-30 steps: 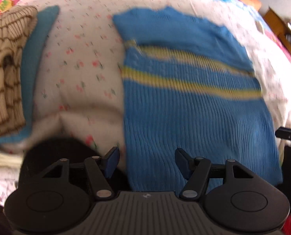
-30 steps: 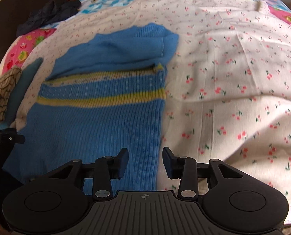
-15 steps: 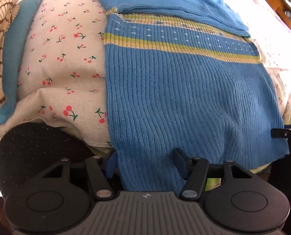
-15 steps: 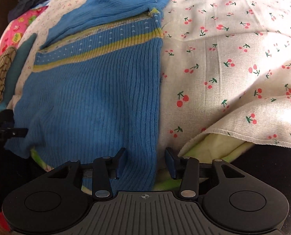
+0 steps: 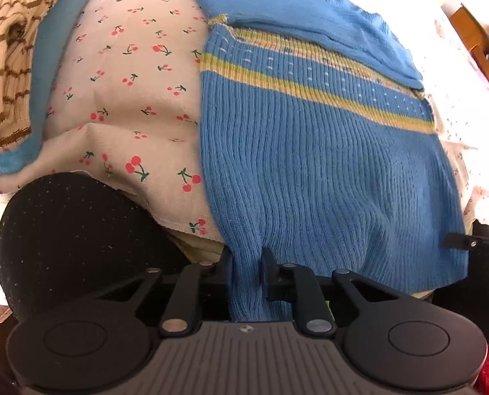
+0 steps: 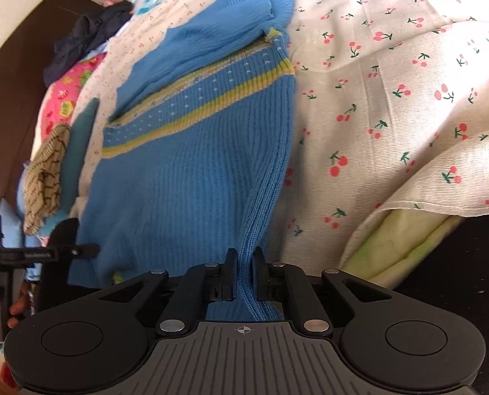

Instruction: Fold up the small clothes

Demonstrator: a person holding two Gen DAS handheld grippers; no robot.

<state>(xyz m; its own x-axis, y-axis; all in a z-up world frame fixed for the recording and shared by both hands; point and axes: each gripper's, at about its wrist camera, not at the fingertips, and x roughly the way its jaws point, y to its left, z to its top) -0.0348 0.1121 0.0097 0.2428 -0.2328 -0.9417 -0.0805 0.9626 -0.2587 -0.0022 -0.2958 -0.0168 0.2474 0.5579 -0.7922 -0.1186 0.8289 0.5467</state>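
A blue knit sweater (image 5: pixel 310 151) with yellow-green stripes lies flat on a cherry-print sheet (image 5: pixel 129 98), its sleeves folded across the far end. My left gripper (image 5: pixel 246 260) is closing, its pads pinching the sweater's near left hem corner. In the right wrist view the same blue sweater (image 6: pixel 195 164) stretches away, and my right gripper (image 6: pixel 243 263) is closing on its near right hem corner, the knit bunched between the pads. Each gripper's body shows at the edge of the other's view.
A tan striped knit (image 5: pixel 7 65) on a teal cloth (image 5: pixel 46 75) lies at the left. Dark clothes (image 6: pixel 86 36) and a pink pillow (image 6: pixel 69 98) sit by the headboard. The sheet's edge (image 6: pixel 425 204) hangs over a yellow-green layer at the bed's near side.
Both grippers have closed on the sweater's near hem corners; half a second ago their jaws stood wide around the hem. The right gripper rolled and dropped closer to the bed edge.
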